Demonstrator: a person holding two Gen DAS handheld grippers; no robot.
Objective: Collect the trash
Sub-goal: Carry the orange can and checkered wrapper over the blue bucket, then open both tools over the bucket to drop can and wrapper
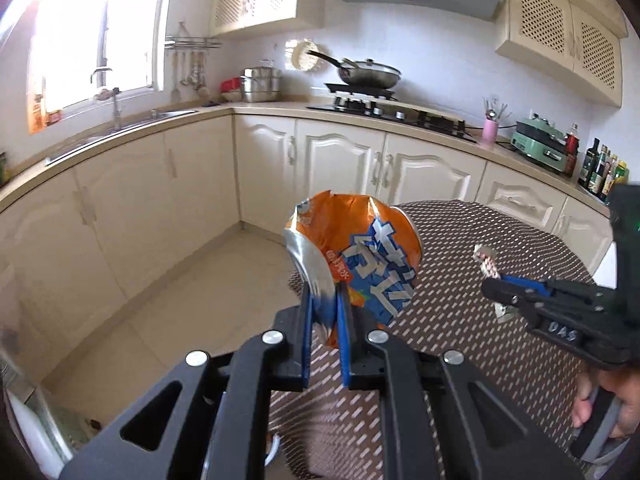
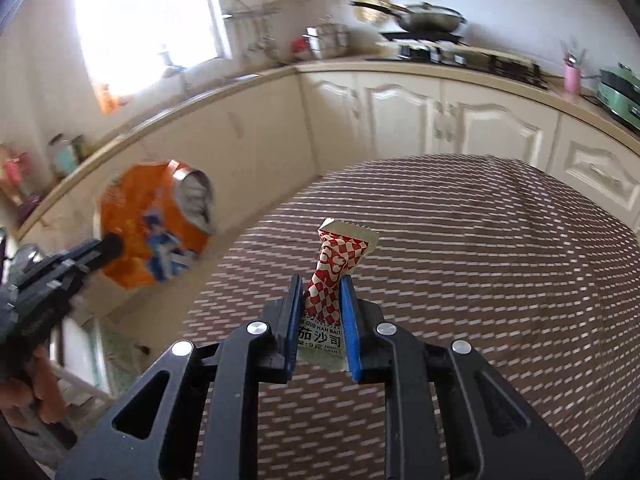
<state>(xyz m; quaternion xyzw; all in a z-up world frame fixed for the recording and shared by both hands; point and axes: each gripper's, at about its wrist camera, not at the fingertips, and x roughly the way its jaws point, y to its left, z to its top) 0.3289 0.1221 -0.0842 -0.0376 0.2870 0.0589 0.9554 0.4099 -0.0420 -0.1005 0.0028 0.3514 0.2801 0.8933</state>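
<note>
A crushed orange drink can (image 1: 368, 240) hangs in the air over the left edge of the table, and my left gripper (image 1: 324, 290) is shut on its flattened lower end. The can (image 2: 152, 224) and the left gripper (image 2: 112, 246) also show at the left of the right wrist view. A red-and-white checked sauce sachet (image 2: 340, 256) stands up between the blue pads of my right gripper (image 2: 322, 284), which is shut on its lower half. In the left wrist view the right gripper (image 1: 490, 290) reaches in from the right with the sachet (image 1: 486, 260) at its tips.
Both grippers are above a table with a brown patterned cloth (image 2: 480, 260). Cream cabinets (image 1: 340, 160) run along an L-shaped counter with a sink (image 1: 120, 128), a hob with a pan (image 1: 368, 74) and bottles (image 1: 600, 168). Tiled floor (image 1: 180, 300) lies left of the table.
</note>
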